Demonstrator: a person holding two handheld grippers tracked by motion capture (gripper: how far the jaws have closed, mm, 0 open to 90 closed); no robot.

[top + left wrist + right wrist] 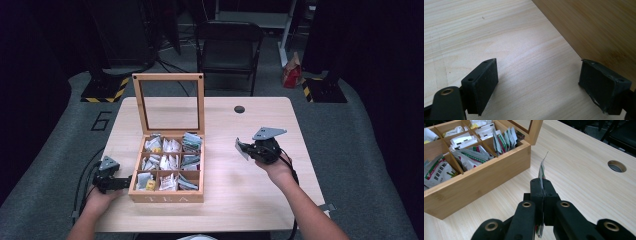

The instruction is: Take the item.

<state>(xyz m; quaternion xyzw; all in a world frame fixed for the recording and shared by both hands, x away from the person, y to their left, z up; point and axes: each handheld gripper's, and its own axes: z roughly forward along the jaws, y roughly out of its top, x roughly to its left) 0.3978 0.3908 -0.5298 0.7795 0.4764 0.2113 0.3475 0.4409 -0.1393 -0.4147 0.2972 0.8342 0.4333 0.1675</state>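
A wooden tea box (pixel 167 196) with its glass lid (pixel 168 102) raised stands on the table's left half, its compartments full of tea packets (pixel 170 162). My right gripper (pixel 243 148) hovers to the right of the box, shut on a thin tea packet (pixel 541 170) held edge-on between its jaws, with the box (pixel 484 177) to its left. My left gripper (pixel 129 181) rests on the table against the box's left wall. Its jaws stand wide open with bare table between them (pixel 539 82), and the box wall (pixel 599 32) rises beside its right finger.
The light wooden table (pixel 260 195) has a round cable hole (pixel 239 109) at the back. A black folding chair (pixel 228 47) stands behind the table. A red and white bag (pixel 291 71) lies on the floor at the back right. Cables trail from both grippers.
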